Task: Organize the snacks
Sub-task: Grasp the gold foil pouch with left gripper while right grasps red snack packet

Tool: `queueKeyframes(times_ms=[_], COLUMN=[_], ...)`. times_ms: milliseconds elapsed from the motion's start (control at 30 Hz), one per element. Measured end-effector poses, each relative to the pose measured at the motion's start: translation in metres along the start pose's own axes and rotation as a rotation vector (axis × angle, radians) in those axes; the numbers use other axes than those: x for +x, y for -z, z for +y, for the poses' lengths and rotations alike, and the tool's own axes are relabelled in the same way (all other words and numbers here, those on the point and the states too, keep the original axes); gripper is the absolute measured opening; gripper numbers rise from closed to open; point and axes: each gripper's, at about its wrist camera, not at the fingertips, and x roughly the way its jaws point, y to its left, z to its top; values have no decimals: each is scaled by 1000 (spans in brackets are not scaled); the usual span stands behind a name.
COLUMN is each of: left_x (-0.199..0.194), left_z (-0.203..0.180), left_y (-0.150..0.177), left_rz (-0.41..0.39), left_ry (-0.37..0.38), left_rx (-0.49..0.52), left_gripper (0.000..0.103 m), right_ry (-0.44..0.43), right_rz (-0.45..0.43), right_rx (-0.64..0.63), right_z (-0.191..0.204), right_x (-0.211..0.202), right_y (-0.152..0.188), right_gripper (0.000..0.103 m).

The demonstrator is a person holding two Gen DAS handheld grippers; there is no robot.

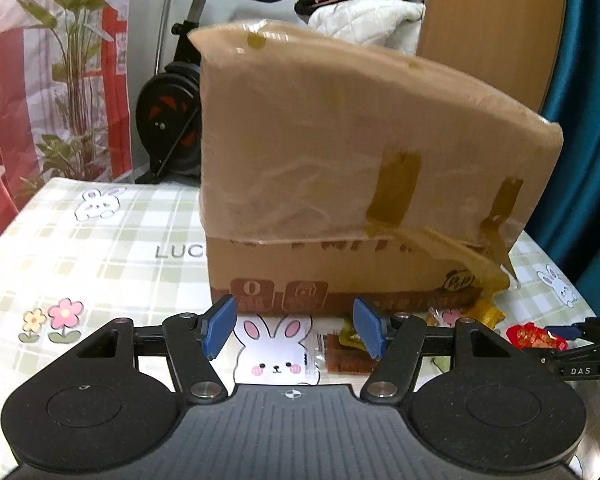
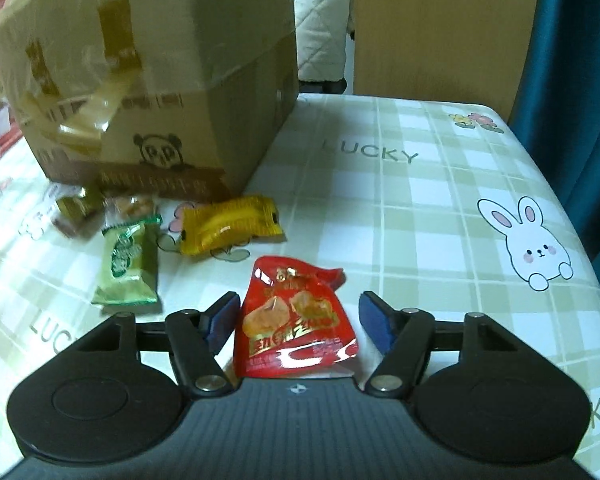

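One cardboard box (image 2: 152, 92) stands far left on the checked tabletop (image 2: 440, 208), with yellow (image 2: 230, 224) and green (image 2: 128, 264) snack packets near its front. Nearest, a red snack packet (image 2: 296, 320) lies between the right tongs (image 2: 296, 320), whose pads stand apart without touching it; the left tongs (image 1: 294, 330) gape empty before the box.

Left gripper (image 1: 294, 330): matte black body, ribbed centre plate with a small round crosshair mark, two round side discs, silver pivot screws, blue ribbed pads (image 1: 220, 326). Right gripper (image 2: 296, 320): same build (darker blue pads (image 2: 374, 320)).
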Motion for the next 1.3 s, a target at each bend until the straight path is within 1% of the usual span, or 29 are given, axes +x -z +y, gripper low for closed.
queueKeyframes(times_ms=[67, 133, 233, 300, 367, 500, 633, 800, 967, 1033, 1100, 1300], left_x=[1, 2, 3, 3, 4, 2, 0, 1, 3, 6, 9, 28], left_z=[-3, -4, -2, 0, -1, -2, 0, -1, -4, -7, -10, -23], left_y=[5, 7, 11, 13, 15, 18, 21, 27, 31, 32, 33, 29], left_rz=[8, 16, 25, 35, 44, 41, 42, 56, 60, 66, 75, 87], left_ry=[3, 8, 11, 14, 16, 16, 10, 21, 33, 37, 40, 70], left_rx=[4, 10, 5, -7, -8, 1, 1, 13, 24, 27, 38, 49], left_gripper=[67, 67, 67, 67, 67, 67, 67, 67, 67, 67, 67, 67], right_ry=[11, 11, 16, 19, 20, -12, -61, -111, -96, -91, -77, -36], right_rz=[-8, -16, -17, -15, -12, -50, -123, -197, -269, -292, -305, -338], right_rx=[-20, -27, -38, -45, -49, 1, 50, 95, 136, 131, 113, 127], right_z=[3, 4, 6, 9, 12, 16, 27, 51, 77, 85, 88, 85], right_x=[1, 1, 2, 1, 0, -7, -20, -30, -32, -32, -31, -31], right_y=[1, 2, 1, 0, -2, -4, -6, -2, 12, 20, 26, 33], right_gripper=[67, 61, 58, 51, 49, 49, 49, 49, 49, 49, 49, 49])
